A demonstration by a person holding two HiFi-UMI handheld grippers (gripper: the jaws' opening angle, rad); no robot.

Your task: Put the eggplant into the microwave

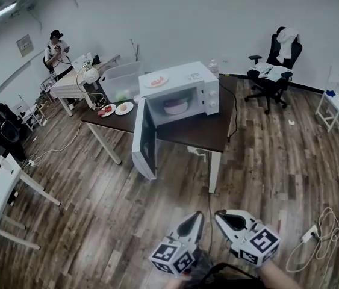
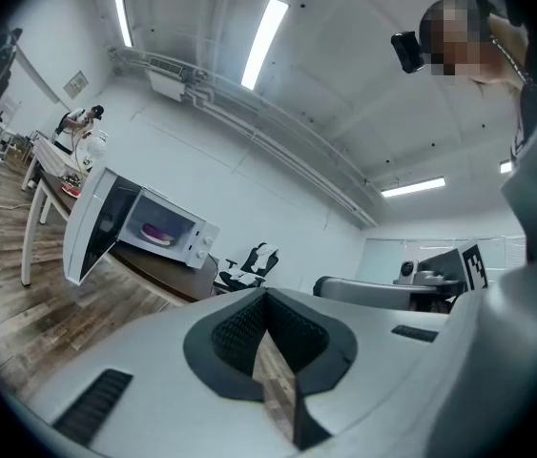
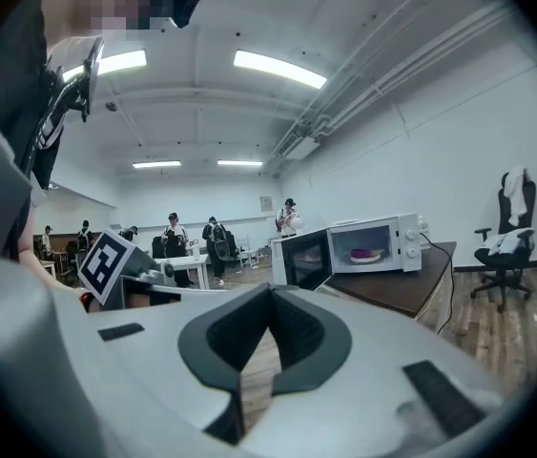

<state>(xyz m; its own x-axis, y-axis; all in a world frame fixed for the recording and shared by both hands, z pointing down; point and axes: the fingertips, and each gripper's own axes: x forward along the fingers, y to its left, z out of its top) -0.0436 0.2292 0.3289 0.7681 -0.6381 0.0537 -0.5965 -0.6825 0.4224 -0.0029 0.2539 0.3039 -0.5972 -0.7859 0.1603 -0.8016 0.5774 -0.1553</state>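
1. Left tool (image 1: 197, 217) and right tool (image 1: 218, 214) are both closed and hold nothing, side by side above the wooden floor (image 1: 97, 221), well apart from the table (image 1: 199, 134).
2. Eggplant (image 1: 176, 105) lies on a plate (image 1: 176, 110) inside the white microwave (image 1: 202, 80) on that table; its door (image 1: 144, 140) stands open.

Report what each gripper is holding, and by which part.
Nothing is held. The left gripper and the right gripper are both shut and empty, far from the white open-doored microwave.
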